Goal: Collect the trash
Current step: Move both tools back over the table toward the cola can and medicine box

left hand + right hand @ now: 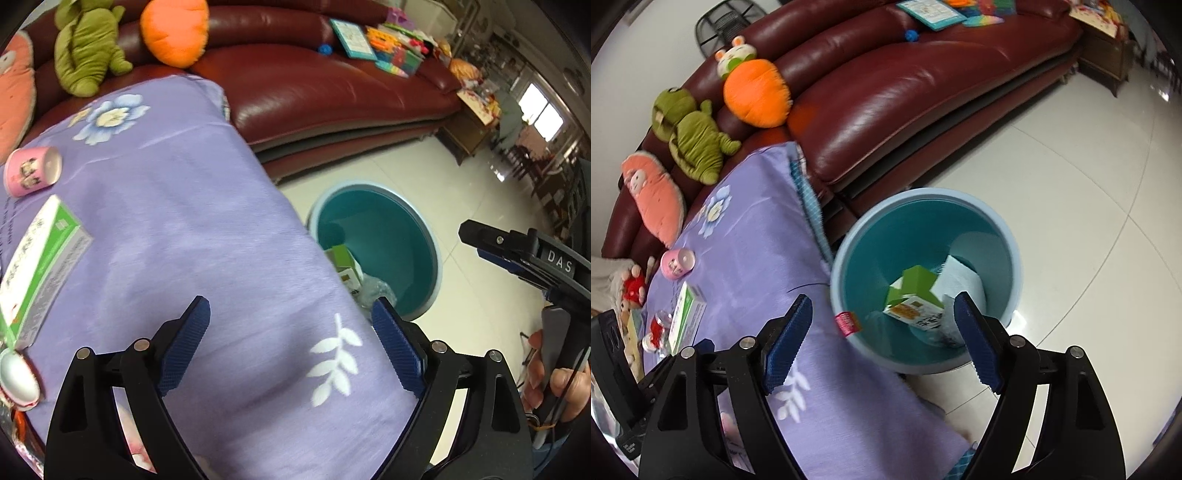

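A teal waste bin [849, 254] stands on the floor beside the table; it also shows in the left wrist view [417, 236]. Inside lie a green carton [916, 282], a printed box [916, 314] and white paper [964, 280]. On the purple floral cloth [192, 221] lie a green-and-white box [40, 266], a pink paper cup [31, 170] on its side and a silver wrapper [18, 373]. My left gripper [291, 347] is open and empty above the cloth. My right gripper [882, 341] is open and empty, over the bin's near rim.
A dark red leather sofa [886, 92] runs behind the table with plush toys [694, 136], an orange cushion [755, 96] and books [354, 37]. White tiled floor [1089, 206] lies right of the bin. Small toys and packets [635, 291] crowd the table's left end.
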Demonstrator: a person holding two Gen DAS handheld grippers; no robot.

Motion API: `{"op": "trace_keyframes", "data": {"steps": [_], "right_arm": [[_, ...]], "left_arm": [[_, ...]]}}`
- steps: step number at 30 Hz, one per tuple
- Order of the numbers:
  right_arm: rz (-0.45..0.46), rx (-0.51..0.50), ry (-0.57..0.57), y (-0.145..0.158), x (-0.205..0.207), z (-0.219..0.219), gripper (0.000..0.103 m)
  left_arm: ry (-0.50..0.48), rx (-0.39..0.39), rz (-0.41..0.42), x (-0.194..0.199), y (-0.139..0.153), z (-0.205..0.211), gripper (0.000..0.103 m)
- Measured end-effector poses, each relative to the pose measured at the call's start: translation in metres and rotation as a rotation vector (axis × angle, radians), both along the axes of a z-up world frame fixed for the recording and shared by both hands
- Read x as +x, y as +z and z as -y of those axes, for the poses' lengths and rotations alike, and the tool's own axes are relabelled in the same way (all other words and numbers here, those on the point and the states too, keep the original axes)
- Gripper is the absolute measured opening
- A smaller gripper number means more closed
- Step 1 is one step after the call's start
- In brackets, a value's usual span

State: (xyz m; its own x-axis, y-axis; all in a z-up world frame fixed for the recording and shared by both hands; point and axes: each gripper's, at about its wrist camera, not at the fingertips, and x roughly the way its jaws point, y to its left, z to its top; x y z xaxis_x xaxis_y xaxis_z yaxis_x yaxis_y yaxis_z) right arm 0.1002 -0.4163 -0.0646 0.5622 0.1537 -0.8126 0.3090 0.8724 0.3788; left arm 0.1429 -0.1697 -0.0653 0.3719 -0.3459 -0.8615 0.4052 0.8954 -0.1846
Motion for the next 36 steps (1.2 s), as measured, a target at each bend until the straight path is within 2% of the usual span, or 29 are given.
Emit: {"op": "trace_keyframes", "data": {"steps": [8, 13, 21, 29, 36], "right_arm": [[0.003, -0.033, 0.101, 0.021, 0.009, -0.055, 0.077], [-0.002, -0.071, 0.199, 0.033, 0.018, -0.103, 0.081], [-0.039, -0.108, 0.338, 0.041, 0.038, -0.185, 0.081], [-0.091, -0.109, 0.446, 0.041, 0.062, -0.269, 0.081], [-0.167, -0.075, 0.484, 0.029, 0.093, -0.331, 0.081]], "left_arm": [[0.087, -0.009, 0.043, -0.006, 0.017, -0.063, 0.091], [0.162, -0.029, 0.057, -0.009, 0.025, -0.113, 0.092], [0.287, -0.083, 0.07, -0.014, 0.036, -0.193, 0.093], [0.402, -0.083, 0.096, -0.021, 0.042, -0.275, 0.094], [0.543, -0.103, 0.103, -0.021, 0.044, -0.351, 0.094]]}}
